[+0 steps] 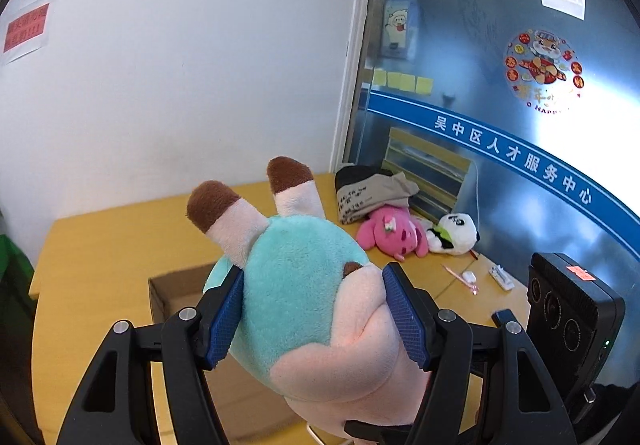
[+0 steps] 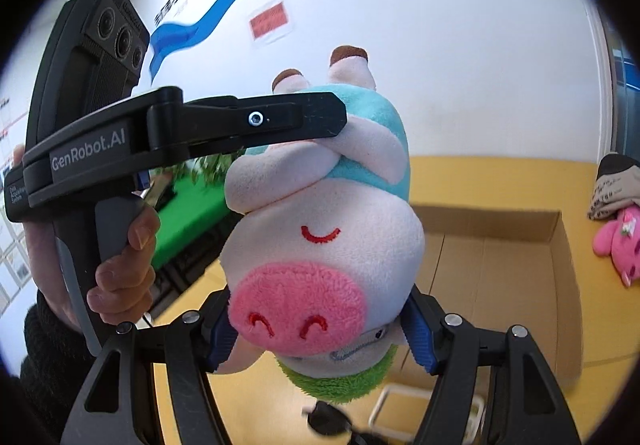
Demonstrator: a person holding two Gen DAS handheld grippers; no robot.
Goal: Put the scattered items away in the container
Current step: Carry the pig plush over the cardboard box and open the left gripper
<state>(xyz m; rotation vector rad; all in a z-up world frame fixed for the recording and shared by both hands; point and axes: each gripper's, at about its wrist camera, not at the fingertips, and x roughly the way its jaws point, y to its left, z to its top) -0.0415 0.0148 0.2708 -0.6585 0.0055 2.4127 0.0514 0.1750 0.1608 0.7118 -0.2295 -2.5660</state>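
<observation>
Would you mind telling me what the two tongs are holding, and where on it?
Both grip one pig plush toy, upside down: the left tongs clamp its teal-and-pink body, the right tongs its head.

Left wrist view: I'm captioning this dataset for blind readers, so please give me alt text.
The left gripper is clamped on a pig plush in a teal outfit, raised above a cardboard box on a yellow table. A pink plush and panda plush lie behind.

Black gripper [image 1: 314, 319] arms with silver screws and blue ribbed pads [image 1: 404, 313] are seen; "GenRobot.AI" is printed in white.
</observation>
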